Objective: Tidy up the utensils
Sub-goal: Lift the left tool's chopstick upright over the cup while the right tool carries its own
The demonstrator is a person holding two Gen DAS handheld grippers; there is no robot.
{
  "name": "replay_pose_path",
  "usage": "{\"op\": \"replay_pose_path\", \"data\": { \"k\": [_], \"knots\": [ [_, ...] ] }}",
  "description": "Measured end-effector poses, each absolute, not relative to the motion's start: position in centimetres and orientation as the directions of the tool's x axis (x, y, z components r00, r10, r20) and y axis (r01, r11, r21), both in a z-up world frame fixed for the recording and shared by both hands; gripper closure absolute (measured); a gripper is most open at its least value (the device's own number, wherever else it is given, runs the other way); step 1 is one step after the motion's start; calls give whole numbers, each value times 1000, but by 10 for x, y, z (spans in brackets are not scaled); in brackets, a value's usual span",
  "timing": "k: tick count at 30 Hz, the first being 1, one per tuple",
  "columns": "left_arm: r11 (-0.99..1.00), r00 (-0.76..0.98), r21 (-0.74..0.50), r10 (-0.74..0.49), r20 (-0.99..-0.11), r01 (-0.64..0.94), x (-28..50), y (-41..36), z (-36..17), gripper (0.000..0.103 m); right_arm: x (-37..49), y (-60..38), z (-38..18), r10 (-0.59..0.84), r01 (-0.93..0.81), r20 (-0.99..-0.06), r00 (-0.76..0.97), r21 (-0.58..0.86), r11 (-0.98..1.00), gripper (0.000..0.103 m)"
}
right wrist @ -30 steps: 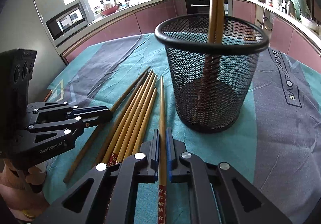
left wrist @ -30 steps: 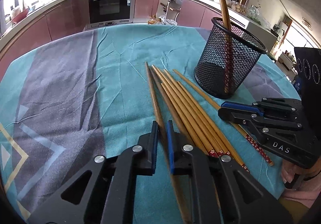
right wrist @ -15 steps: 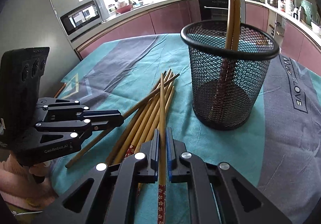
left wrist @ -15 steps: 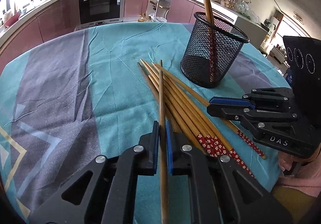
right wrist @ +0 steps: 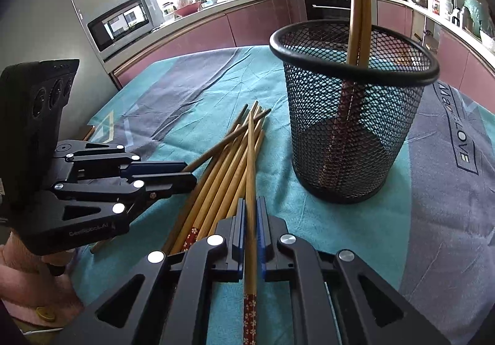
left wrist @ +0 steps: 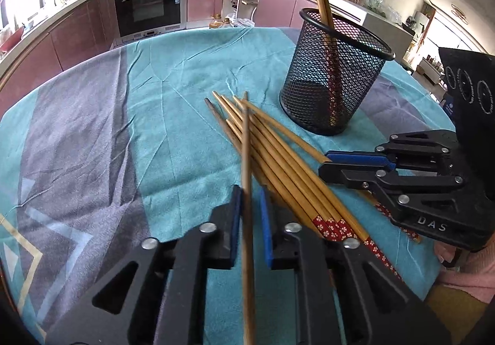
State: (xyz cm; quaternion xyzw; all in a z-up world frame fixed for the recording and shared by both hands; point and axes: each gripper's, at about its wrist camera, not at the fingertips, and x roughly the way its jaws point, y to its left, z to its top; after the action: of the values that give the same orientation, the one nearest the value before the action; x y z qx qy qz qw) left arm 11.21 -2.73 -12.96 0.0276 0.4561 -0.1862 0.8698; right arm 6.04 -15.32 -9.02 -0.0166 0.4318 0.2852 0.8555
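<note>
The left hand-held gripper [left wrist: 249, 212] is closed on one plain brown chopstick [left wrist: 246, 159]. The stick runs straight out between its blue pads, and its thin tip sits over the pile of chopsticks [left wrist: 278, 159], on the side of the pile away from the black mesh cup [left wrist: 334, 79].

The right hand-held gripper [right wrist: 251, 221] is closed on another chopstick [right wrist: 250, 165]. This one has a red end with small flowers [right wrist: 249, 314], and that end sticks out behind the pads. Its thin end points over the pile, toward the side left of the mesh cup.

The pile lies flat on the bench [left wrist: 173, 116], which has a teal and grey cloth on it. The pile is just beside the mesh cup, near its bottom edge but not touching it. Most sticks in the pile lie side by side, with their red flowered ends away from the cup.

The mesh cup stands upright on the cloth. Two chopsticks [right wrist: 359, 5] already stand inside it. They lean on the rim, with their red ends down at the bottom of the cup and their thin ends high above it.

A pink sleeve [right wrist: 18, 292] shows behind the left hand-held gripper, far from the cup.
</note>
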Motion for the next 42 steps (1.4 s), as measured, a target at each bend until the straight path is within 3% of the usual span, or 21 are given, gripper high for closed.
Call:
{"op": "replay_pose_path", "data": {
  "k": [7,21,42],
  "knots": [
    [916,541,-174,-357,-762,361,103,-21,-109,95,50,-169,-62,514,-516,-684,518,229,825,97],
    [847,619,-256,-518,-591,465,79,-15,-26,96,36,-206,-5,559,-511,-540,629,254,821,97],
    [826,713,-235,-562,-419,512,99,-36,57,96,52,-234,70,554,-520,-391,735,200,830,97]
  ]
}}
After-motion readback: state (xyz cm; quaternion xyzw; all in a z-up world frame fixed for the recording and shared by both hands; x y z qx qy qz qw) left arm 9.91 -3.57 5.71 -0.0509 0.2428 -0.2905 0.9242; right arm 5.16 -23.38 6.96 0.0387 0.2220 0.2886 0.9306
